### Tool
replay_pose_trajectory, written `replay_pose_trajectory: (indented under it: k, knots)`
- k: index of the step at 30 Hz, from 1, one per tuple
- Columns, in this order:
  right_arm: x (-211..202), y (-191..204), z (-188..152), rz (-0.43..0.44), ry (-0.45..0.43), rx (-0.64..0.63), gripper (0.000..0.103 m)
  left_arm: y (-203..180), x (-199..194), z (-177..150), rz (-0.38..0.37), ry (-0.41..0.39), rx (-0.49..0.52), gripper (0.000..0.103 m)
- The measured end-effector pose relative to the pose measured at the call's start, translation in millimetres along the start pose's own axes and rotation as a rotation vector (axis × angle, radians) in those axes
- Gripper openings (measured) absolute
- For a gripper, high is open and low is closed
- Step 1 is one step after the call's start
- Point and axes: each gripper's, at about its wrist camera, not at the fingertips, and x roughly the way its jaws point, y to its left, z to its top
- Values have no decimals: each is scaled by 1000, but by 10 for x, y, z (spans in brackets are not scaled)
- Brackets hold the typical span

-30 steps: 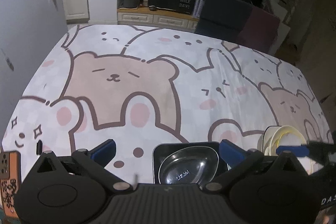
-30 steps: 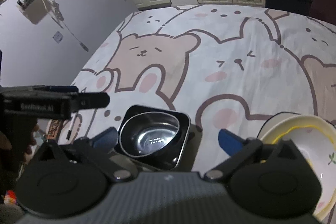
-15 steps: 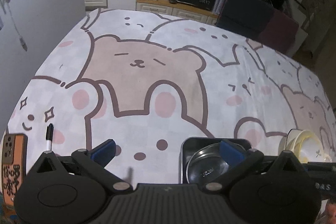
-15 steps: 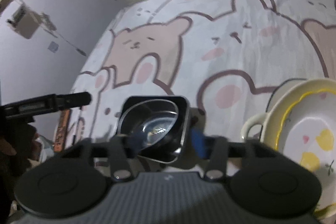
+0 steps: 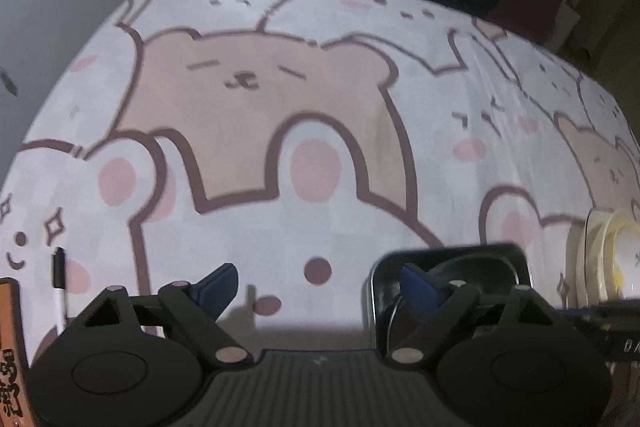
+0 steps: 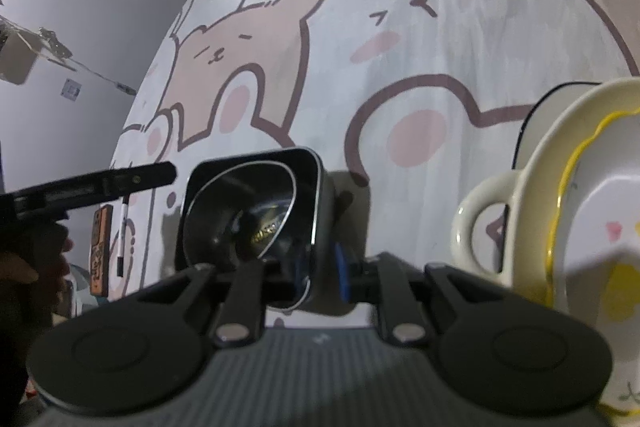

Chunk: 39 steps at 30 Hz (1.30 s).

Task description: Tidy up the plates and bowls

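Landmark: black square tray w/ rounded corners (image 6: 256, 211), sitting on the worktop's cartoon bear-print cloth (image 5: 320, 131). Inside it lies a shiny round steel bowl (image 6: 240, 211), tilted.

Right gripper (image 6: 320, 277): jaws closing, nearly together, w/ the tray's near-right wall between them; the blue pad (image 6: 342, 277) sits just outside that wall. Can't tell if pads are pressing on it yet.

Left gripper (image 5: 316, 287): jaws wide apart but closing. Its right blue fingertip (image 5: 420, 287) is over the tray's left part, inside the rim; its left fingertip is over bare cloth, left of the tray. Nothing gripped.

Right of the tray, apart from it: stack of cream ceramic dishes (image 6: 580, 187), top one w/ yellow wavy rim, lower one w/ a loop handle facing the tray.

Left of the tray, near the worktop edge: black-capped marker pen (image 5: 60, 287) and an orange-cased phone (image 5: 12, 347) just beside it.
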Motion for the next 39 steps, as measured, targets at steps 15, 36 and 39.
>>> replay_pose_trajectory:
  k: [15,36,39]
  knots:
    - [87,29,23,0,19,2,21,16,38,-109,-18,38,48,87]
    - [84,167,26,-50,-11,-84,7,-259,71,-238,-63,122,126,14]
    - [79,180,27,-56,-6,-96,7,-261,101,-260,-65,141,127,15]
